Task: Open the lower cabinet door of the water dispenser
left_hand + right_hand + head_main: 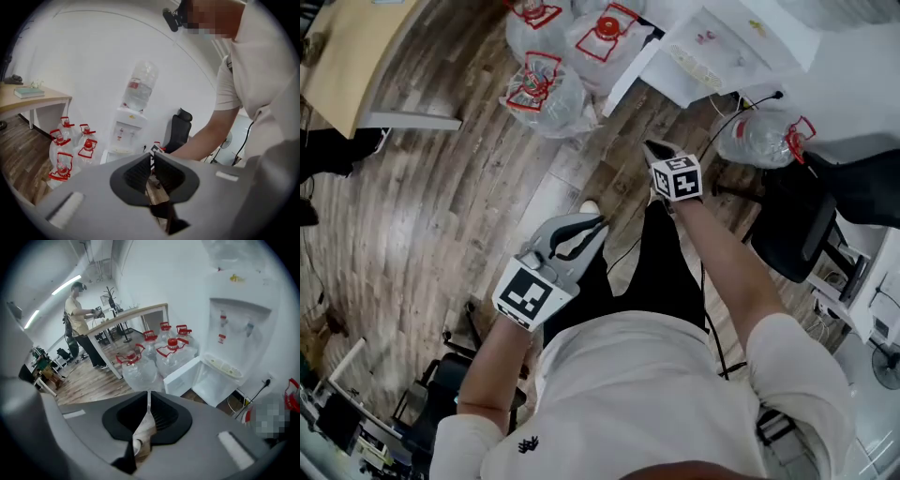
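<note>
The white water dispenser [239, 319] stands against the wall, and its lower cabinet door [183, 376] hangs swung out to the left, showing the white inside of the cabinet. From the head view I see the dispenser [722, 47] from above, with the open door's edge [628, 80] beside it. My right gripper [653, 148] is raised in front of the door, apart from it, jaws together on nothing [149, 397]. Lower and to the left is my left gripper [592, 230], pointing toward the dispenser [129, 129] from farther back, jaws together and empty [152, 159].
Several clear water jugs with red caps [546, 89] are clustered on the wood floor left of the dispenser. One jug [759, 136] lies to its right near a black chair [797, 225]. A wooden table [352, 47] stands at the left. Another person [77, 319] stands behind it.
</note>
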Demonstrator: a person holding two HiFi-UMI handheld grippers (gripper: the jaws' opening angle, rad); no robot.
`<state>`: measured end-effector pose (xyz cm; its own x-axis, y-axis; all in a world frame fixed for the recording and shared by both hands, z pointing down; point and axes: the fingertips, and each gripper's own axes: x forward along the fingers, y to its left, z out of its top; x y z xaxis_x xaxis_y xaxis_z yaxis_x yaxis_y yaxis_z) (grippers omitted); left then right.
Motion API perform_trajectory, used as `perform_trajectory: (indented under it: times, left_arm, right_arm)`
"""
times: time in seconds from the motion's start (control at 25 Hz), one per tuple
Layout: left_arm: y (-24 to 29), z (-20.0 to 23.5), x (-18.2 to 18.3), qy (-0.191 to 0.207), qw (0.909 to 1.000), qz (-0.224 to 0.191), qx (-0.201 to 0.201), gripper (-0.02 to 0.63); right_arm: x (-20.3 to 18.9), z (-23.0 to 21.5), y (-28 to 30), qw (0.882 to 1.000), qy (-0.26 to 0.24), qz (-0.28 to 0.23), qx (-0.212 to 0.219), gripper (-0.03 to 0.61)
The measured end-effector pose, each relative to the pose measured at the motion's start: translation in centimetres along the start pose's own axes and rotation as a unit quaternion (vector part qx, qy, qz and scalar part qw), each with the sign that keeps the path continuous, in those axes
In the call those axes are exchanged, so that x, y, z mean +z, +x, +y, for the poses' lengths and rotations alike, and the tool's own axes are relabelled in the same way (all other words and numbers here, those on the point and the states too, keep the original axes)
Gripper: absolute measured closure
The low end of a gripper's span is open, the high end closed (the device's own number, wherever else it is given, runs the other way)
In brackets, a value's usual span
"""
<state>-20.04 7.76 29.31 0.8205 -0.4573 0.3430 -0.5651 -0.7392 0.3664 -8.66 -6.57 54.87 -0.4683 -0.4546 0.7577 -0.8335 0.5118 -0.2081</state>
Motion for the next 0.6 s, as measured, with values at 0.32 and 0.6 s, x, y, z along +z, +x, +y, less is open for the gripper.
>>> perform_trajectory:
  times: [0.32, 0.6]
  left_arm:
    - [-1.0, -5.8, 2.8, 0.085, 0.9947, 0.034, -0.046, 0.557]
    - [-0.5, -9.2, 5.2, 0.125, 0.9876, 0.055, -0.077, 0.557]
  right_arm:
    - [0.2, 5.3, -20.1, 0.998, 0.003, -0.066, -0.010, 0.577]
    - [0.0, 8.8, -32.5, 0.993, 0.015, -0.112, -0.024, 0.578]
